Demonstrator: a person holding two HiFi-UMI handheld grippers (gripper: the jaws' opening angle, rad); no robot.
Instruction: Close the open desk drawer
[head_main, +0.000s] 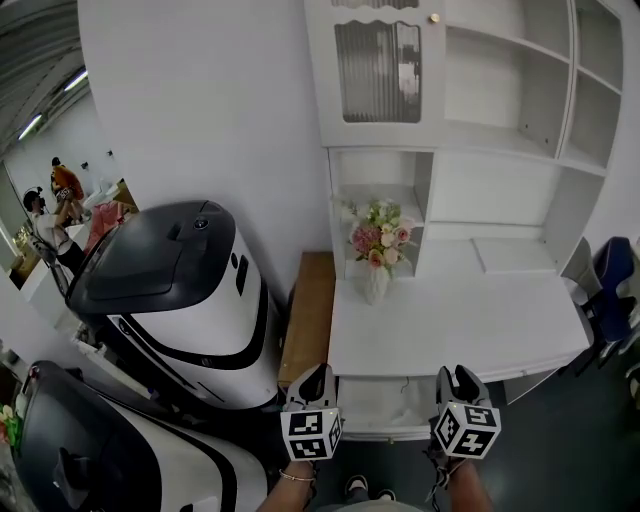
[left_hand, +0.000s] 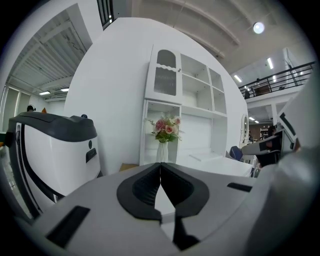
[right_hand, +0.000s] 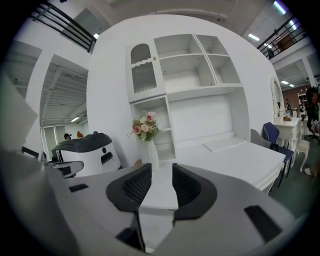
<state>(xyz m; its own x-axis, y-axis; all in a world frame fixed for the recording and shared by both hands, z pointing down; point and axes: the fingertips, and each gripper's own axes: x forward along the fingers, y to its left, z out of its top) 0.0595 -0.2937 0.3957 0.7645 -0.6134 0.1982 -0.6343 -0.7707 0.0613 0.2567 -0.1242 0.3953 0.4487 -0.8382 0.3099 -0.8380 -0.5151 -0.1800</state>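
The white desk (head_main: 455, 330) with its shelf hutch stands ahead of me. Its drawer (head_main: 385, 402) is pulled out from under the desk's front edge, and the inside looks white. My left gripper (head_main: 318, 377) hovers at the drawer's left front corner and my right gripper (head_main: 458, 378) at its right front corner. In the left gripper view the left gripper (left_hand: 160, 165) has its black pads meeting at the tips, with nothing between them. In the right gripper view the right gripper (right_hand: 159, 169) shows a narrow gap between its pads, and the desk top (right_hand: 240, 155) lies beyond.
A vase of pink flowers (head_main: 377, 250) stands at the desk's back left. A wooden side surface (head_main: 308, 310) and two large white-and-black machines (head_main: 180, 290) fill the left. A blue chair (head_main: 612, 285) sits at the right. People stand far off at the left.
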